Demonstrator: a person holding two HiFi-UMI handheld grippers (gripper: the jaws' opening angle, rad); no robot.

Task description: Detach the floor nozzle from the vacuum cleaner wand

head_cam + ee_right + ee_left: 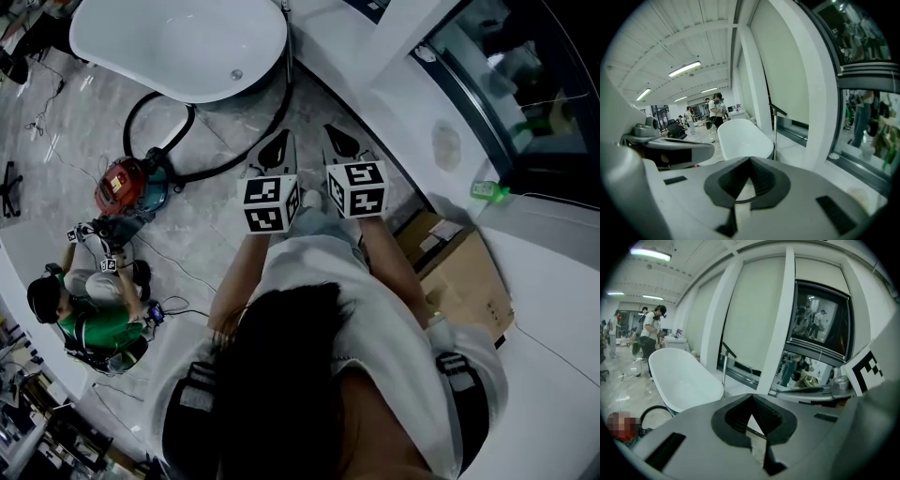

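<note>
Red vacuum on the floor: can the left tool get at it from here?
Probably not yet. The red vacuum lies off to the side of the left tool, which is shut and aimed past it. Only floor and hose lie between.

**Bathtub** [178,47]: cut off by the top edge in the head view. In both gripper views its lower part is hidden behind the gripper body.

**Hose** [225,169]: part of the loop passes under the tub rim, out of sight.

**Vacuum cleaner** [127,185]: small in the head view, its parts too small to tell apart.

**Cardboard box** [464,281]: near side hidden behind the wearer's arm.

**Left gripper** [277,142] and **right gripper** [339,141]: the hands holding them are covered by the marker cubes.

**Seated person** [94,314]: what they are holding is too small to identify.
</note>
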